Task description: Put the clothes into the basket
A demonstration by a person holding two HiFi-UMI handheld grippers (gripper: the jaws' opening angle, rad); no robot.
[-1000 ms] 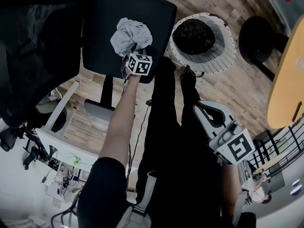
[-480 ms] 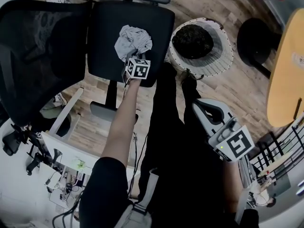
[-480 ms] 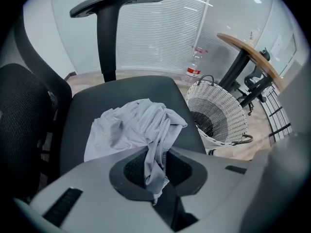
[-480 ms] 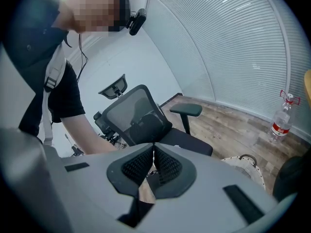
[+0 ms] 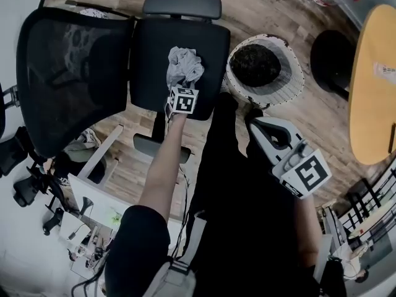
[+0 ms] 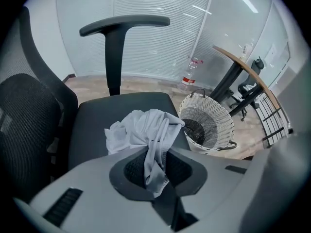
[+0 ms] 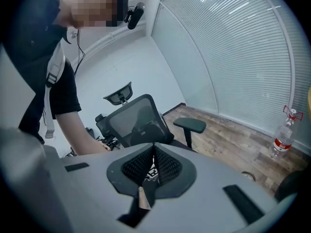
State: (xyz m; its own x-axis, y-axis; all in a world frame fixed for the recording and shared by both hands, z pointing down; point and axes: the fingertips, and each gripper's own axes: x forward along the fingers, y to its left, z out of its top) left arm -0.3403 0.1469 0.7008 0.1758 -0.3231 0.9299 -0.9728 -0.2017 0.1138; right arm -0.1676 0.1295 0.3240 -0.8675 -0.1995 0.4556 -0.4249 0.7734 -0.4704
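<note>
Fabric of a pale grey garment [image 6: 141, 130] is clamped in the left gripper [image 6: 156, 165], whose jaws have just been closing on it. A pinched fold runs down between the pads, and its tail hangs toward the camera. The bulk of the garment bunches just beyond the jaws, at 12 o'clock, over a black chair seat [image 6: 97, 120]. Whether that bulk rests on the seat or hangs just clear of it cannot be told. A white wicker basket [image 6: 216, 125] stands on the wood floor [image 6: 87, 84] beside the chair, at 3 o'clock from the garment and apart from it.

Head view: the left gripper sits at 6 o'clock of the garment, its jaws hidden under its marker cube [image 5: 184, 99]. This view alone looks straight down into the basket, showing dark contents [image 5: 253, 48] that cannot be identified. The right gripper [image 5: 257, 125] is held at 4 o'clock of the left one, well apart from the garment.

Right gripper view: jaws together, nothing between them. It takes in the chair's mesh backrest [image 7: 138, 120], an armrest [image 7: 189, 125], the person's bare forearm [image 7: 80, 135] and a water bottle [image 7: 281, 141] at 3 o'clock. Garment and basket fall outside it.
</note>
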